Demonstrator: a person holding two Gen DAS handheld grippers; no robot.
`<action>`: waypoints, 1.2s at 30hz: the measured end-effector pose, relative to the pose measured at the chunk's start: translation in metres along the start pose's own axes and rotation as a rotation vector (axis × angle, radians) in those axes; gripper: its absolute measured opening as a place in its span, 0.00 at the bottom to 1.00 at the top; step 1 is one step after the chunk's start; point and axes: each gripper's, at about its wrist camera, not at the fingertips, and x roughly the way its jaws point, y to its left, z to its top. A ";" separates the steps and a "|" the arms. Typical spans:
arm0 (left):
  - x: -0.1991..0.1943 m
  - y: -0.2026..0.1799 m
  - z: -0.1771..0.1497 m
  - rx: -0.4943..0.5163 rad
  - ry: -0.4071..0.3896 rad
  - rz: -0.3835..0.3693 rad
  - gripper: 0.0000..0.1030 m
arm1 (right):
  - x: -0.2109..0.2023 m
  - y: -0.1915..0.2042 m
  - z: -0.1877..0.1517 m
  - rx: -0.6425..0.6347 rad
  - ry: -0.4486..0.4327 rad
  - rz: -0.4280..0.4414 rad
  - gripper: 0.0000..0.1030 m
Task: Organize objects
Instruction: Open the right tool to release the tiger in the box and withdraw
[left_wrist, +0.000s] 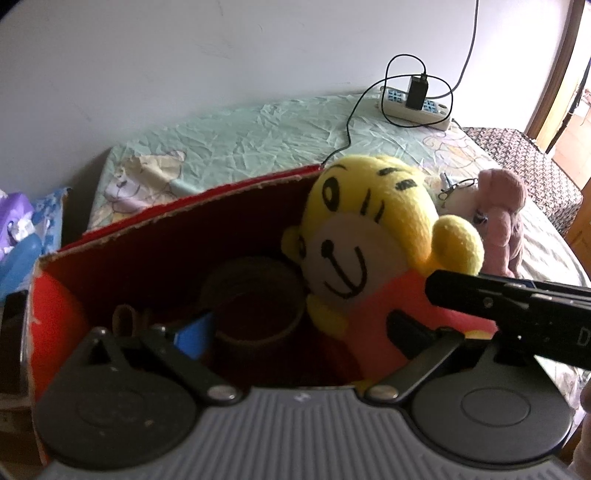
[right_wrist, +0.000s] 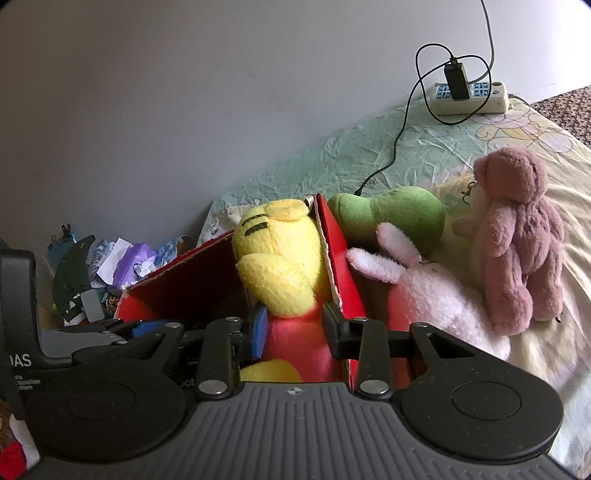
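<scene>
A yellow tiger plush (left_wrist: 362, 243) in a pink shirt leans in the right end of a red cardboard box (left_wrist: 177, 218) on the bed. My right gripper (right_wrist: 293, 328) straddles its pink body (right_wrist: 295, 339), jaws close on both sides, apparently shut on it. My left gripper (left_wrist: 295, 332) is open above the box, holding nothing; a brown leather belt coil (left_wrist: 255, 299) lies inside. The right gripper's body shows in the left view (left_wrist: 517, 306). A mauve plush dog (right_wrist: 517, 236), a pale pink bunny (right_wrist: 424, 291) and a green plush (right_wrist: 399, 218) lie right of the box.
A white power strip (right_wrist: 469, 98) with a black charger and cable lies at the bed's far edge by the wall. Crumpled paper and clutter (right_wrist: 122, 262) sit left of the box. A patterned dark cover (left_wrist: 524, 162) lies at the far right.
</scene>
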 end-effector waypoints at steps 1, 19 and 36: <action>-0.001 0.000 0.000 0.000 0.002 0.006 0.96 | -0.001 0.000 -0.001 0.003 -0.001 0.001 0.34; -0.026 -0.008 -0.013 -0.023 -0.010 0.071 0.94 | -0.019 -0.001 -0.010 0.001 -0.018 0.019 0.35; -0.035 -0.006 -0.032 -0.060 0.006 0.113 0.95 | -0.024 -0.008 -0.018 0.026 -0.016 0.051 0.35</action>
